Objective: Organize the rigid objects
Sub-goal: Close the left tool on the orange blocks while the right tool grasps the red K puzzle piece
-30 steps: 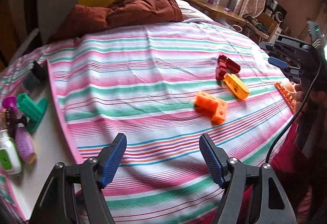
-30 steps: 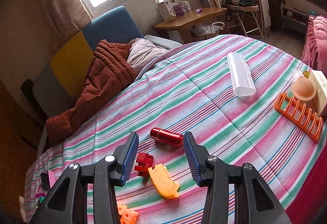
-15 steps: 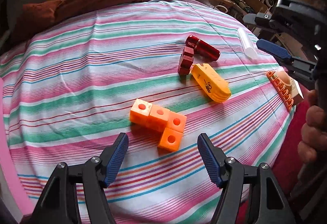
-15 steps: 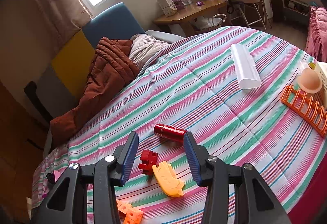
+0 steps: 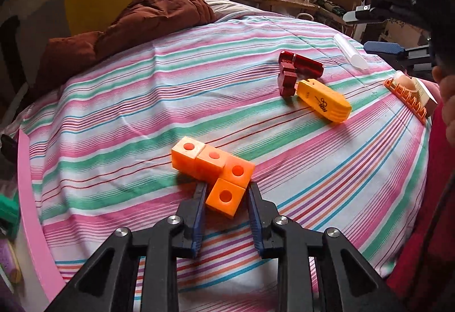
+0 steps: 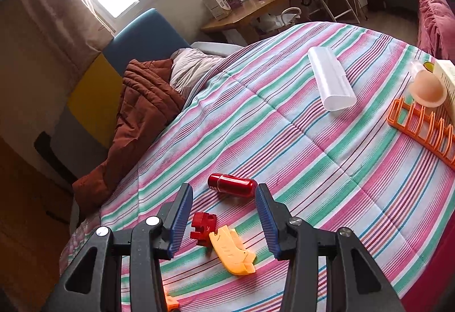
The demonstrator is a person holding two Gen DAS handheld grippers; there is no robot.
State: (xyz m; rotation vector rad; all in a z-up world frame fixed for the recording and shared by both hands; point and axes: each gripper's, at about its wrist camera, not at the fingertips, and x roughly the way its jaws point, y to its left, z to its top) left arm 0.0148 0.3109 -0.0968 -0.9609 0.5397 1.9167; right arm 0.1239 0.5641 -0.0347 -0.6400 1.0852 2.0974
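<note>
Here the left tongs are narrowed around the nearest cube of the orange block piece, both blue pads touching its sides, so it is gripped while it lies on the striped bed cover. Ahead of them to the right lie the red cylinder, the small red piece and the yellow piece. The right tongs are spread wide and hold nothing; they hang above the small red piece and the yellow piece, with the red cylinder just beyond their tips.
</note>
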